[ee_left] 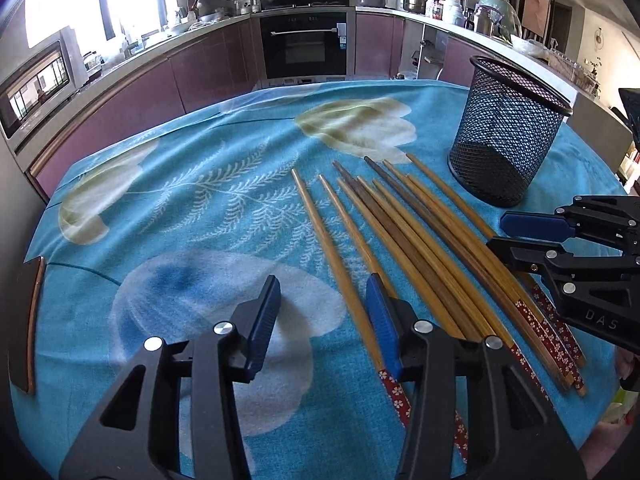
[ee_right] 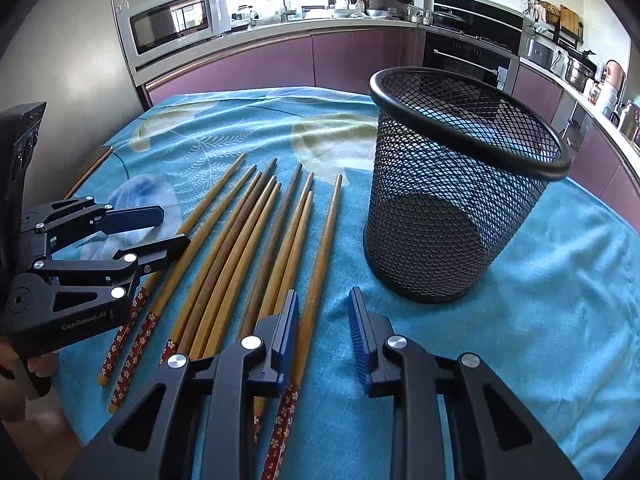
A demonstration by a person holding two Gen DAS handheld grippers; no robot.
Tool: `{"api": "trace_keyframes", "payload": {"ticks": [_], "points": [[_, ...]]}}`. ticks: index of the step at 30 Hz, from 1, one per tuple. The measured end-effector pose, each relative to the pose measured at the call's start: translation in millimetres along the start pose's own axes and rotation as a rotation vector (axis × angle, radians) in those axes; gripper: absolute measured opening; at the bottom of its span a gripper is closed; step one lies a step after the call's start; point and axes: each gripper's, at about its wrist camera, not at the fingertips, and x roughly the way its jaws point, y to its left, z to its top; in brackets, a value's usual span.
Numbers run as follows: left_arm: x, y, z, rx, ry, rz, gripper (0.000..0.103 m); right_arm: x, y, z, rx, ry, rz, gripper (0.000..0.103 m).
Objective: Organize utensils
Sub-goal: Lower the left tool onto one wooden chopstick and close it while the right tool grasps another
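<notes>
As they lie loose on the blue flowered cloth (ee_left: 192, 208) of the counter, the chopsticks (ee_left: 404, 240) count as the item to be sorted: about ten wooden sticks in a fan, narrow tips toward the oven (ee_left: 304, 44), red flower-patterned butts toward the person.

Handling, judged: light, rigid, round and smooth, so apt to roll or pivot in a pinch. Best taken across the shaft near the thicker patterned end, one or two at a time.

Destination, judged: black mesh cup (ee_right: 456, 200), upright, empty, just beside the outermost stick; light enough to tip if knocked.

Left claw (ee_left: 324, 312): jaws parted, holding nothing; its right finger lies against the leftmost pair of sticks, the other rests over bare cloth.

Right claw (ee_right: 324, 320): jaws partly open, straddling the stick nearest the cup, pads not seen pressing on it.

Obstructions: sticks touch and overlap, so neighbours may be dragged along; both claws work near each other. Microwave (ee_right: 176, 24) and cluttered worktops stand well apart.
</notes>
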Motion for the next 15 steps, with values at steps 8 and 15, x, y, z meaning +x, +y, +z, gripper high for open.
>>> {"api": "trace_keyframes", "payload": {"ticks": [8, 15], "points": [[6.9, -2.6, 11.8, -0.015, 0.014, -0.017, 0.028, 3.8, -5.2, 4.3, 0.050, -0.001, 0.040, 0.006], [5.4, -0.5, 12.7, -0.066, 0.010, -0.039, 0.008, -3.2, -12.6, 2.4, 0.105, -0.024, 0.093, 0.006]]}}
